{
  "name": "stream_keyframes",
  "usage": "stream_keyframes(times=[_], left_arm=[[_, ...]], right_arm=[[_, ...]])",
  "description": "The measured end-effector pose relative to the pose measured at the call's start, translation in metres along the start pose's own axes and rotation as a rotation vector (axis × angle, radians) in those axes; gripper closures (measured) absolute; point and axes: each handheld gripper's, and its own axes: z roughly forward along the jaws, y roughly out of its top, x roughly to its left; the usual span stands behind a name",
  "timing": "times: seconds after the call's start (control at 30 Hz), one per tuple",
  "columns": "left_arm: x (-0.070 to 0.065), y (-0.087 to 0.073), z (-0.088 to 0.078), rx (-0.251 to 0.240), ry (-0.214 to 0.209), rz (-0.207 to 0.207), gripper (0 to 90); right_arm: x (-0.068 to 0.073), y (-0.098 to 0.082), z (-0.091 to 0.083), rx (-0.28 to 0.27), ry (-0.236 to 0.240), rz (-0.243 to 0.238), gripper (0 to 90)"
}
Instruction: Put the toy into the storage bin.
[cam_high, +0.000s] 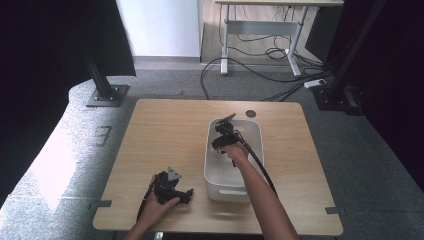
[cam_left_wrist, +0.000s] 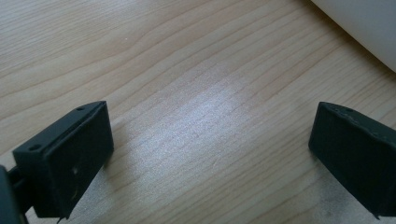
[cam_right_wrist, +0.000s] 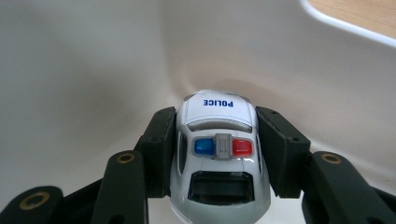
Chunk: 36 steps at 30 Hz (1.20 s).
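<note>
The right gripper (cam_right_wrist: 217, 140) pinches a white toy police car (cam_right_wrist: 218, 154) by its sides inside the white bin (cam_high: 252, 131), at one o'clock from the table's (cam_high: 165, 135) centre. The car bears blue POLICE lettering and a blue-and-red light bar; its wheels are hidden. The left gripper (cam_left_wrist: 210, 154), jaws spread, rests at seven o'clock.

I have a white toy police car (cam_right_wrist: 217, 154) upright, its sides touching my pads. "POLICE" is printed in blue on its hood, a blue and red light bar sits on its roof, and its rear window is dark. It sits inside the white plastic bin (cam_high: 252, 131), nose toward the inner wall.
</note>
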Motion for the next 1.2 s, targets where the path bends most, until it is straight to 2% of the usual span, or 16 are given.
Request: stream_keyframes(times=[0.57, 1.2], left_arm=[[0.000, 0.000, 0.000, -0.002, 0.000, 0.000, 0.0], [0.000, 0.000, 0.000, -0.002, 0.000, 0.000, 0.0]], right_arm=[[0.007, -0.006, 0.008, 0.040, 0.019, -0.026, 50.0], [0.002, -0.006, 0.013, 0.056, 0.000, -0.002, 49.7]])
